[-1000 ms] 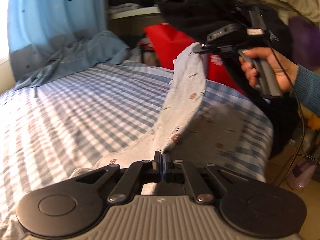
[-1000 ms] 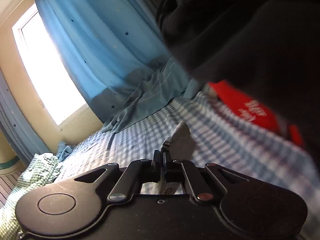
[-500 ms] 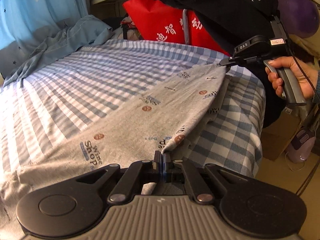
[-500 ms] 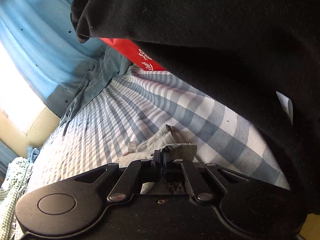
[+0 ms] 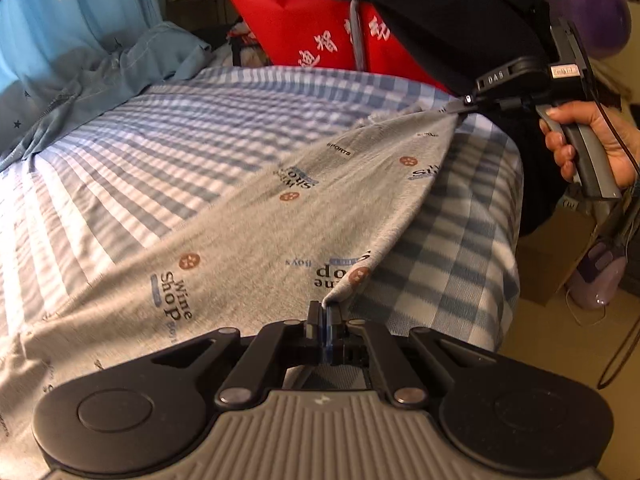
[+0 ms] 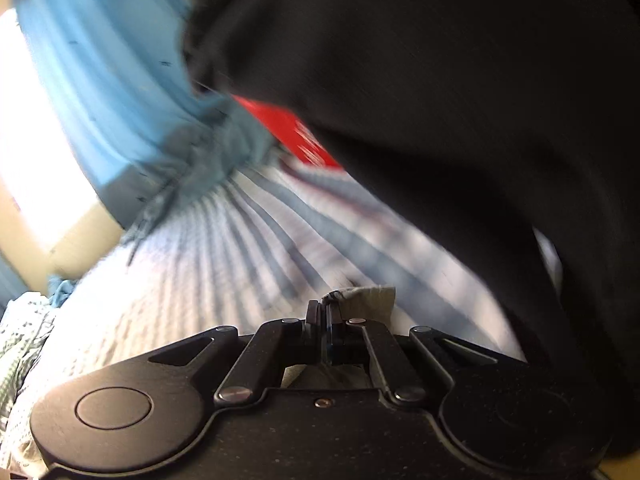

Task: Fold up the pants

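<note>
On the checked bed (image 5: 168,168) we see the grey printed pants (image 5: 256,232) lying flat, long axis running from our left gripper (image 5: 323,316) to the right gripper (image 5: 466,101) at the bed's far edge. Both sets of fingers are clamped on cloth corners.

"Wine Shop", "SPORTS" on pants (image 5: 248,216)
</note>
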Demonstrator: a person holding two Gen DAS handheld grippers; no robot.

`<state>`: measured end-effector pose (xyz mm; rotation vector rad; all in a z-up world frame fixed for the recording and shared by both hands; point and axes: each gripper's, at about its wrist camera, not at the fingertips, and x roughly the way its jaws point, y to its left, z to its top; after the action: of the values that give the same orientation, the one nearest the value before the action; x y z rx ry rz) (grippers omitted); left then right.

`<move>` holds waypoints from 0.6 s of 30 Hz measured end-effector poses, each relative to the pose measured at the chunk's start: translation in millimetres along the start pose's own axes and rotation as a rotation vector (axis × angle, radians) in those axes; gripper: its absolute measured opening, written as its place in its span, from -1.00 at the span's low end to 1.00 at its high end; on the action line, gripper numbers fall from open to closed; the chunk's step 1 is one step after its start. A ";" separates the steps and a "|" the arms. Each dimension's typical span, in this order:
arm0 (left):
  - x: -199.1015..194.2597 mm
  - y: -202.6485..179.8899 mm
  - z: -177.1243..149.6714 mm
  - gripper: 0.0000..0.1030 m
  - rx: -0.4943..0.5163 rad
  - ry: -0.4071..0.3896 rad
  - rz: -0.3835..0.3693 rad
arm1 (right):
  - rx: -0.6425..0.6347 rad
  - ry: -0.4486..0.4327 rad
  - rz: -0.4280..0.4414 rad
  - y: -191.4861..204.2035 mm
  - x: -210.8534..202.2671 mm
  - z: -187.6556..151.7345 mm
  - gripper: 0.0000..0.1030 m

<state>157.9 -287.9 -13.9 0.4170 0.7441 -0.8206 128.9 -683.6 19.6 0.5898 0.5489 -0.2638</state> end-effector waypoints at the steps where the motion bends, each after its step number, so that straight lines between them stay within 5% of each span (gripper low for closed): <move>1: 0.6 0.5 -0.9 -0.98 -0.006 0.000 -0.003 | 0.008 0.012 -0.009 -4.0 0.8 -4.8 -0.96; 9: -8.4 8.1 -6.5 -0.81 -0.064 -0.007 -0.052 | 0.084 0.007 -0.006 -22.5 -8.6 -17.4 -0.11; 12: -12.4 4.8 -8.3 -0.33 -0.071 -0.021 -0.062 | -0.014 -0.039 -0.080 -11.0 -14.1 -5.0 0.09; 14: -15.8 1.5 -9.6 0.25 -0.075 -0.041 -0.042 | -0.085 -0.049 -0.089 -0.5 -11.1 6.1 0.13; 18: -21.2 -1.9 -10.3 0.67 -0.109 -0.088 -0.007 | -0.193 0.024 -0.032 21.3 18.6 28.1 0.27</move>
<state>142.3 -272.3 -5.4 0.2789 0.7051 -0.7963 164.1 -684.6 38.4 0.3976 0.6002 -0.2305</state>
